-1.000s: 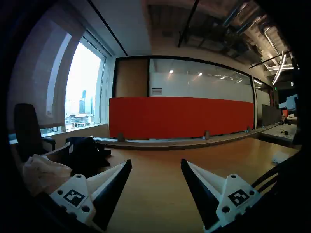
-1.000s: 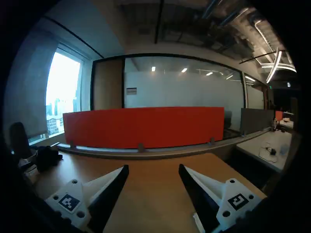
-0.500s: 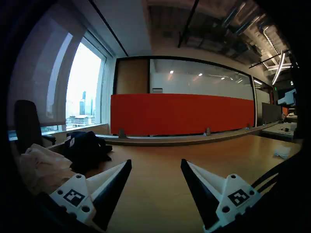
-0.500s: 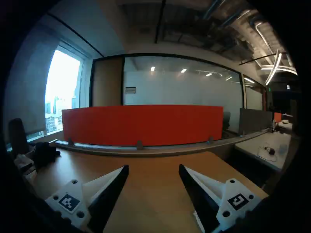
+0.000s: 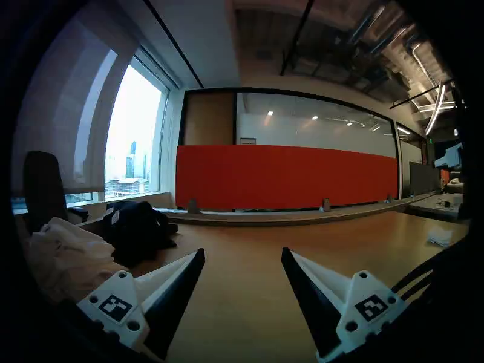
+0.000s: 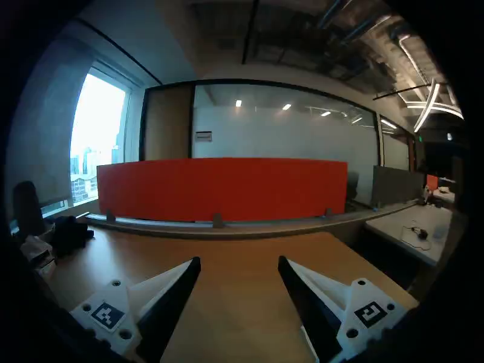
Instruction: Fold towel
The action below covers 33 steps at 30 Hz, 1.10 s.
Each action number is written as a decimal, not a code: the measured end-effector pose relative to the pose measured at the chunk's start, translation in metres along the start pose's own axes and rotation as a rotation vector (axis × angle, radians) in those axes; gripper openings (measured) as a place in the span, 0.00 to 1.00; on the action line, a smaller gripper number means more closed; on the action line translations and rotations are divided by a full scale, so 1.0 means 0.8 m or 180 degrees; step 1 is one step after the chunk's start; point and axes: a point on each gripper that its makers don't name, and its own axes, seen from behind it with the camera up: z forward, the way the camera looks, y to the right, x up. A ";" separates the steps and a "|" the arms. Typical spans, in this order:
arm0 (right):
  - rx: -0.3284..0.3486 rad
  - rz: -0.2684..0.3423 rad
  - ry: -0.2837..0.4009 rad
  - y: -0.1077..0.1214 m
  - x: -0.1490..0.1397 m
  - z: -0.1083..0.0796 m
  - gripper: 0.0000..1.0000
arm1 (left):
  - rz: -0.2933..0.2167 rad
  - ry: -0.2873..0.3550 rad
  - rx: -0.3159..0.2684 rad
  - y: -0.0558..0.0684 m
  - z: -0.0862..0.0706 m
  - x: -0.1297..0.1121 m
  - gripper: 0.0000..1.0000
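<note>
Jaws of the left gripper (image 5: 242, 251) stood apart over the brown wooden desk (image 5: 363, 242), gripping nothing; the right gripper (image 6: 239, 259) gaped likewise. Left of the left gripper lay the pale crumpled cloth towel (image 5: 66, 260) (a heap, long axis unclear), just beside a black fabric bag (image 5: 138, 230). Square black-and-white markers (image 5: 115, 307) sat on the fingers; a small wall sign (image 5: 247, 141) was too small to read.

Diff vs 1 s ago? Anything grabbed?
The orange partition sits slightly higher in both views, so both grippers dipped or tilted down a little. Nothing taken or released: left gripper and right gripper stay open and empty; pale cloth pile untouched.
</note>
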 end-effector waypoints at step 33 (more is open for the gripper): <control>0.0081 0.0099 0.0245 0.008 0.009 0.011 0.99 | 0.0073 -0.0052 0.0009 0.001 0.005 -0.003 0.94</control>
